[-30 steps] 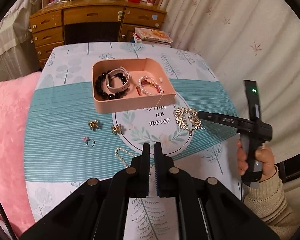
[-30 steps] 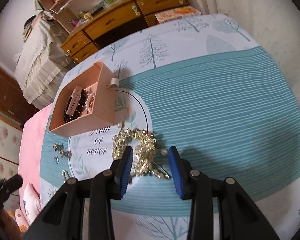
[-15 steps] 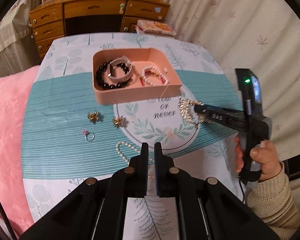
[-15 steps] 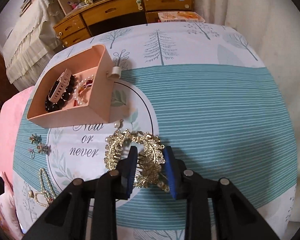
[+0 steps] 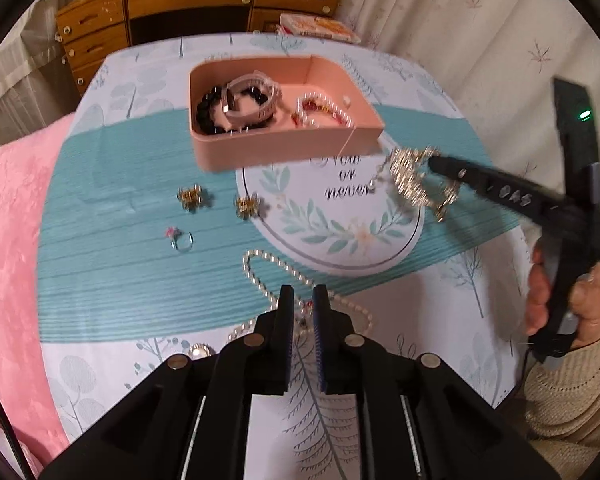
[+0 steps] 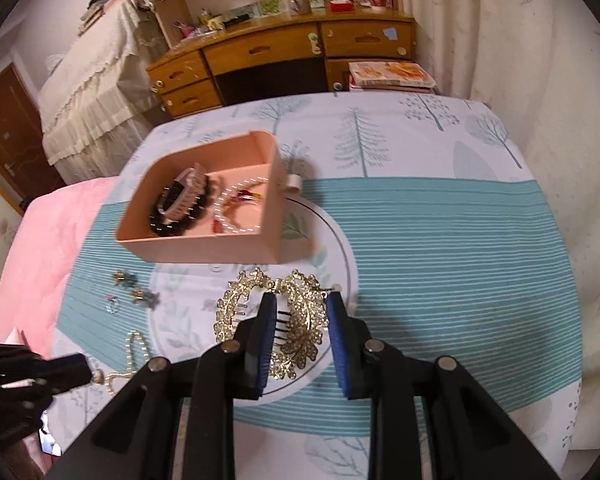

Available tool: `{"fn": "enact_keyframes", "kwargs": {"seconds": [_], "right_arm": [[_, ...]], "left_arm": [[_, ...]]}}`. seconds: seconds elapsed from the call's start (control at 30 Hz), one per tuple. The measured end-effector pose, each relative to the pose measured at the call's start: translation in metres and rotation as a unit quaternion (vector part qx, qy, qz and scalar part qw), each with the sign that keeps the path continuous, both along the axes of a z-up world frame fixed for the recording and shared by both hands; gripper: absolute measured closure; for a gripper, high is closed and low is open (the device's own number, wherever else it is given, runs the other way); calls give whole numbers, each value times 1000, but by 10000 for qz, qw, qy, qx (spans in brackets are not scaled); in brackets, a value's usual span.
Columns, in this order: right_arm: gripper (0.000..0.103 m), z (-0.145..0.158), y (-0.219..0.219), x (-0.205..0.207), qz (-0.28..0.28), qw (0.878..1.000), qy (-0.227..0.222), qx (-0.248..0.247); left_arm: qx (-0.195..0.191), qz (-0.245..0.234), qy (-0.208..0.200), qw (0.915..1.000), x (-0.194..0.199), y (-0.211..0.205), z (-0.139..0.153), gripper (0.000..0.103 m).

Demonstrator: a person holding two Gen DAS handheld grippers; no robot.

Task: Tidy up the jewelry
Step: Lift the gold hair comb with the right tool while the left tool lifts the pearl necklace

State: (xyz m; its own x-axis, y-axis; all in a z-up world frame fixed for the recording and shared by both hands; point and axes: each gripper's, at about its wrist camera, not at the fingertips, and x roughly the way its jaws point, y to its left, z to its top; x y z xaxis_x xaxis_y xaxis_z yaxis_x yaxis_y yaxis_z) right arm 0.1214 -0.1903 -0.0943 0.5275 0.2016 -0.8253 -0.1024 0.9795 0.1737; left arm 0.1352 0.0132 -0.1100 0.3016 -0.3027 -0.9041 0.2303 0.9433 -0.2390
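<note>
My right gripper [image 6: 301, 304] is shut on a gold leaf hair comb [image 6: 304, 320] and holds it lifted above the table, just in front of the pink box [image 6: 220, 246]. The comb also shows in the left wrist view [image 5: 410, 178], at the box's front right corner [image 5: 284, 148]. The box holds a black bead bracelet [image 5: 214, 114], a pale watch band [image 5: 252, 98] and a pearl-and-red bracelet [image 5: 324, 114]. My left gripper [image 5: 302, 300] is nearly shut and empty, above a pearl necklace [image 5: 260, 276].
Two gold earrings [image 5: 190, 196] [image 5: 247, 205] and a ring [image 5: 180, 238] lie on the teal cloth in front of the box. A pink blanket [image 5: 16, 208] lies to the left. A wooden dresser [image 6: 284, 56] stands behind the table. Curtains hang on the right.
My right gripper closed on the gold comb and raised it off the cloth, toward the box. My left gripper moved closer over the pearl necklace.
</note>
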Motion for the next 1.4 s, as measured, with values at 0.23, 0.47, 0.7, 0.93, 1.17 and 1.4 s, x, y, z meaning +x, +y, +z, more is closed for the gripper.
{"fn": "enact_keyframes", "kwargs": {"seconds": [0.23, 0.47, 0.7, 0.93, 1.17, 1.4], "right_arm": [[78, 16, 10, -12, 214, 9995, -146, 161], [78, 38, 18, -17, 344, 9982, -401, 273], [78, 45, 23, -16, 415, 9975, -460, 347], [77, 43, 21, -16, 379, 9974, -440, 430], [77, 36, 17, -14, 343, 9972, -357, 560], [77, 49, 16, -12, 398, 9961, -490, 610]], "left_arm": [[7, 250, 469, 9986, 7, 13, -28, 80], [-62, 537, 863, 9948, 27, 20, -47, 80], [372, 257, 854, 9953, 35, 2, -46, 79], [671, 48, 949, 9932, 32, -9, -44, 82], [314, 504, 986, 9934, 43, -6, -48, 101], [-101, 766, 375, 9963, 43, 10, 3, 101]]}}
